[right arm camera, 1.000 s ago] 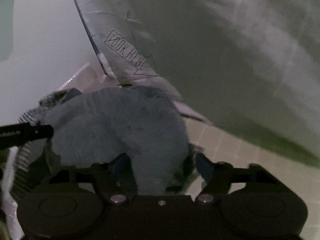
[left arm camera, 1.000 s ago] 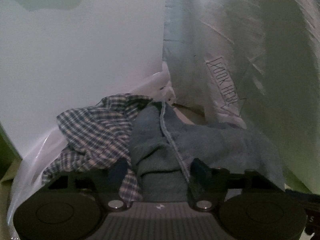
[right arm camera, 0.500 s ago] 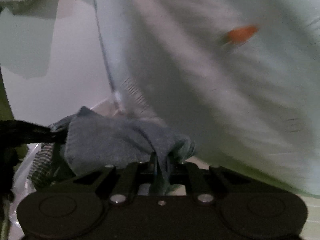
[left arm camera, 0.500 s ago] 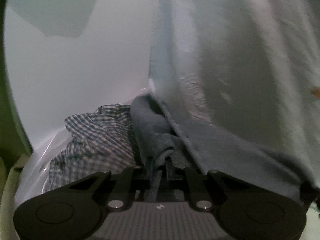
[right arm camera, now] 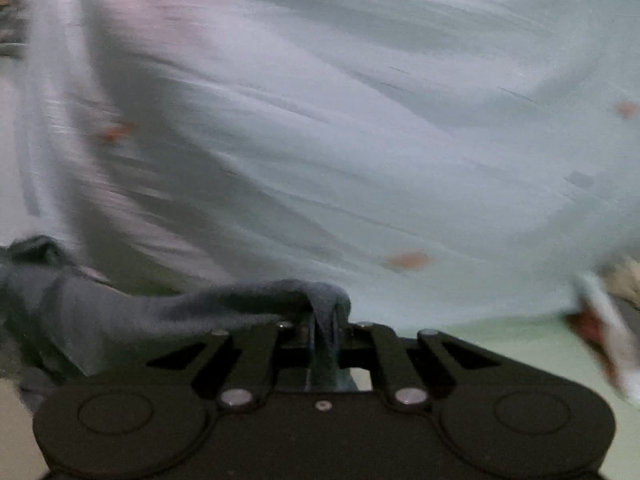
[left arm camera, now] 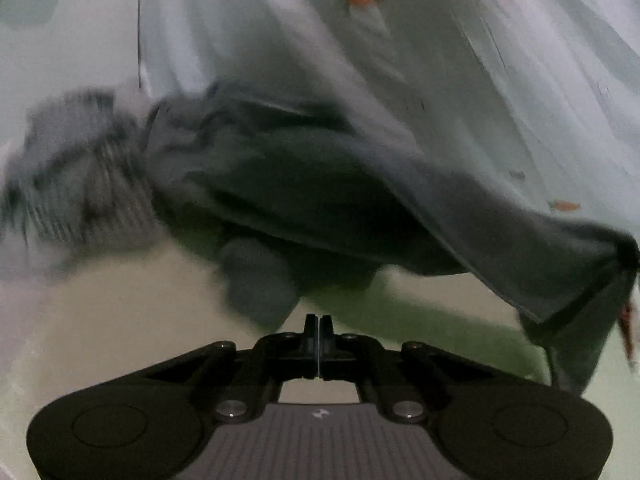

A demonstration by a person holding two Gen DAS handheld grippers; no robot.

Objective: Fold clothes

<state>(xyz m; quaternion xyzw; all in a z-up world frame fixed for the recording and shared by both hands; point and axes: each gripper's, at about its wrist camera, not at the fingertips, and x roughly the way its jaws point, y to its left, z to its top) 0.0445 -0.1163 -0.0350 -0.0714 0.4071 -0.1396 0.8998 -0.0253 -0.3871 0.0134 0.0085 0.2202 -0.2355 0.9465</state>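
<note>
Two cameras show me a fast, blurry moment. From the left wrist view, my left gripper (left arm camera: 319, 322) has its jaws pressed flat together with nothing between them. Half a second ago they were pinching the blue cloth (left arm camera: 304, 184). Now the cloth hangs in front of them, lifted off the pale green table (left arm camera: 120, 320), so I think that corner slipped out. The checked shirt (left arm camera: 76, 168) is a smear at the left, just beside the blue cloth. A big pale sheet with orange spots (left arm camera: 460, 60) fills the back.

From the right wrist view, my right gripper (right arm camera: 323, 330) has its jaws clamped on a fold of the blue cloth (right arm camera: 120, 312), as it did half a second ago. The cloth stretches away to the left from the jaws. The pale sheet (right arm camera: 380, 140) behind is streaky, so I am moving quickly.

I judge the cloth is out of the pile but held by one corner only. I need my left gripper to catch another corner before I can spread and fold it.
</note>
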